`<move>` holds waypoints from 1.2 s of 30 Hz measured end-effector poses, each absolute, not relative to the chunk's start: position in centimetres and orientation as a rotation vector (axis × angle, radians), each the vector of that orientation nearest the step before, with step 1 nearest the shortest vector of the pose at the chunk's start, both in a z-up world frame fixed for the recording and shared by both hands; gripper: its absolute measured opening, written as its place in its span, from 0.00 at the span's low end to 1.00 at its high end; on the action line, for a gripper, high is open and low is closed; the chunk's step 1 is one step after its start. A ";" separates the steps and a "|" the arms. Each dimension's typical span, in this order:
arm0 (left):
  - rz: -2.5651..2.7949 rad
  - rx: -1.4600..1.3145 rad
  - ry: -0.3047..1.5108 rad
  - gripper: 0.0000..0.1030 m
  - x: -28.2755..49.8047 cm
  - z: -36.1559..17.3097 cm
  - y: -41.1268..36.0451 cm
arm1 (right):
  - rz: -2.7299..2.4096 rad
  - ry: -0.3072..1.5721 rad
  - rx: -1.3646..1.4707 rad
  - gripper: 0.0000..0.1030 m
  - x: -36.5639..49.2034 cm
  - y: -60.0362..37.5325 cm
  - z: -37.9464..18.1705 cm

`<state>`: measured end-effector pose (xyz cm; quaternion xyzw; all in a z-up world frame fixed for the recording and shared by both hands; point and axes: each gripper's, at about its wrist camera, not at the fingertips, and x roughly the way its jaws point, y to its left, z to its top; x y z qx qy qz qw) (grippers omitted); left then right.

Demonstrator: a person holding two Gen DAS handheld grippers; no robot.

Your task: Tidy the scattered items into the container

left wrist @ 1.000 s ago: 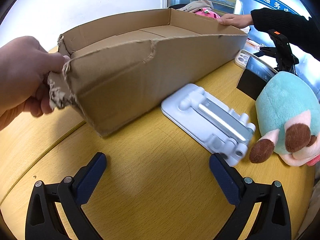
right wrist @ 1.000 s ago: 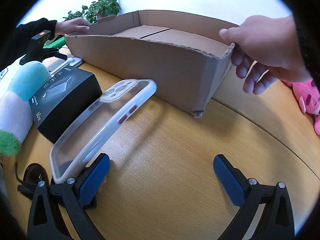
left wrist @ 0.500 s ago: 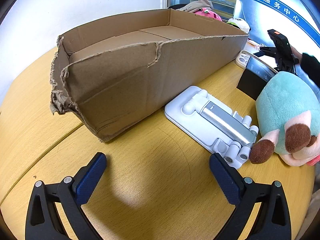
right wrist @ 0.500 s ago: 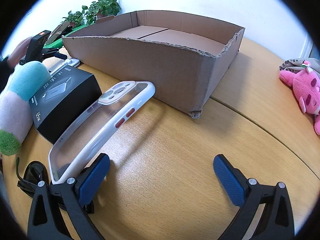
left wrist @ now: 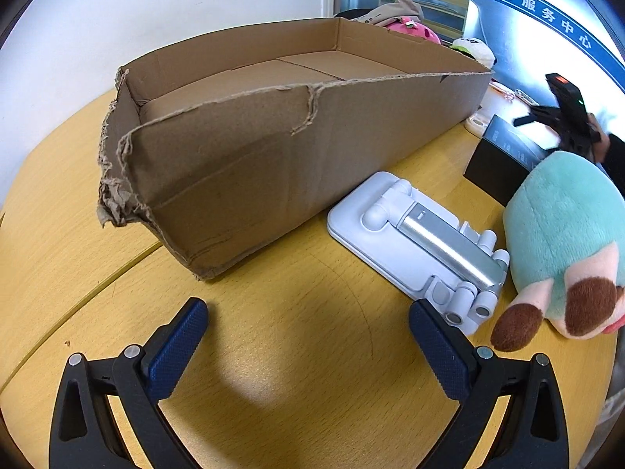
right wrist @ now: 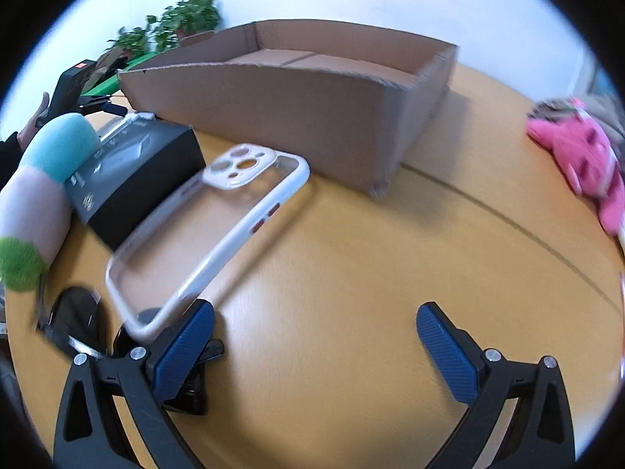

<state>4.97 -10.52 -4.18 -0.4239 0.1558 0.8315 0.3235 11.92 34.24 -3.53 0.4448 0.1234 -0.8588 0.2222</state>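
Both grippers hovered with jaws spread wide, holding nothing.
The left gripper [left wrist: 308,336] faced a white folding stand [left wrist: 418,242] beside the torn cardboard box [left wrist: 273,156] — a teal plush [left wrist: 562,234] touched the stand; the right gripper [right wrist: 314,336] had a clear phone case [right wrist: 207,238] by its left finger, black box [right wrist: 129,179] beyond.

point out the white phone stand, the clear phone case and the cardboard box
white phone stand [left wrist: 420,236], left wrist view, on its silver arm
clear phone case [right wrist: 203,242], right wrist view, on its transparent back
cardboard box [left wrist: 273,164], left wrist view, on its near side wall
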 end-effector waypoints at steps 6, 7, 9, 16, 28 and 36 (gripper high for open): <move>2.284 -1.074 0.455 1.00 7.5 -3.0 -10.5 | -2.714 0.249 1.052 0.99 18.2 36.5 1.4; 2.335 -1.047 0.446 1.00 8.2 -2.2 -11.1 | -2.749 0.211 0.992 0.99 19.3 36.3 2.9; 2.470 -0.968 0.349 1.00 9.9 0.8 -12.6 | -2.790 0.188 0.875 0.99 20.9 35.0 5.8; 2.603 -0.626 -0.096 1.00 18.2 11.3 -11.7 | -2.737 -0.005 0.587 0.99 22.9 27.6 11.5; 2.490 -0.753 -0.219 1.00 24.0 10.6 -0.2 | -2.639 0.001 0.883 0.99 25.3 19.1 10.3; 2.444 -0.826 -0.162 1.00 26.2 9.8 0.5 | -2.589 0.082 0.945 0.99 27.8 16.8 8.8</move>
